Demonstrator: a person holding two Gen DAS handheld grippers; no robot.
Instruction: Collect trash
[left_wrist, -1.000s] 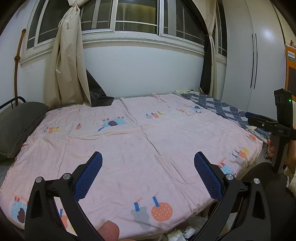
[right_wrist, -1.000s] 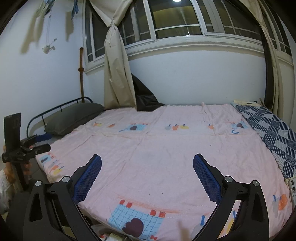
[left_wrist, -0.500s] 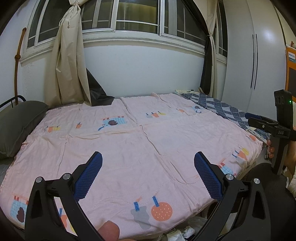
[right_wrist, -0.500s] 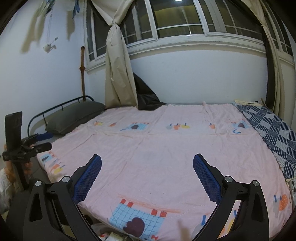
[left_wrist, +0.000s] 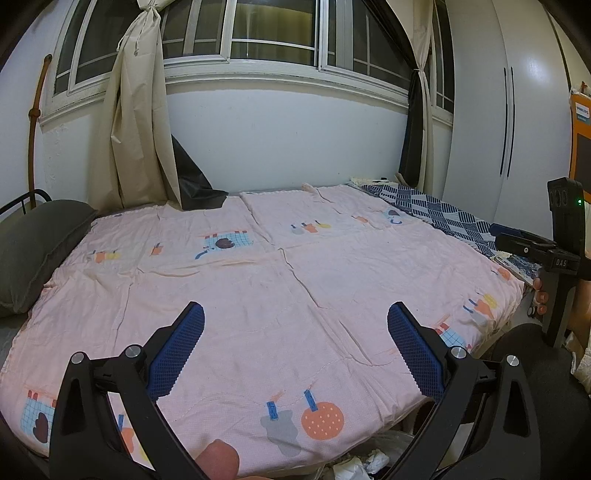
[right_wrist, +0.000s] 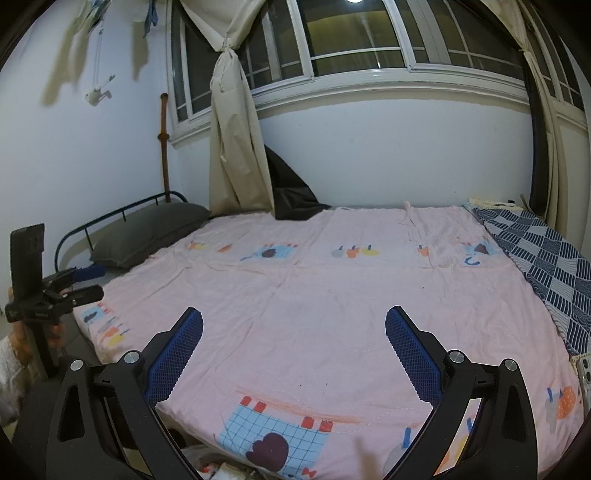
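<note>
A thin, pale pink quilt (left_wrist: 258, 295) with faint creases and small cartoon prints of laundry lines, grid patches and an orange spotted ball lies flat over the bed, its surface slightly dimpled like woven cotton. Both grippers are held above the near edge of the bed, pointing across it toward the windowed wall. The left gripper (left_wrist: 295, 343) has its matte black arms spread wide, the blue pads (left_wrist: 177, 350) with a fine mesh-like grip pattern far apart and holding nothing; the right gripper (right_wrist: 293, 343) is likewise wide apart and empty. A soft dark grey pillow (right_wrist: 147, 232) rests against a curved metal headboard (right_wrist: 110, 218) at the left end, and a blue-and-white geometric blanket (right_wrist: 546, 254) lies along the right side. A beige curtain (left_wrist: 136, 129) hangs knotted beside a black sheet of plastic (left_wrist: 195, 184) leaning on the wall. Crumpled white trash (left_wrist: 365, 463), paper or plastic, lies on the floor just below the foot of the quilt, between the left gripper's arms; the right wrist view shows only a blurred scrap (right_wrist: 218, 467) there. The left view alone shows glossy white wardrobe doors (left_wrist: 517, 110) and the other gripper upright at its right edge; the right view alone shows a wooden pole (right_wrist: 164, 147) in the corner.
</note>
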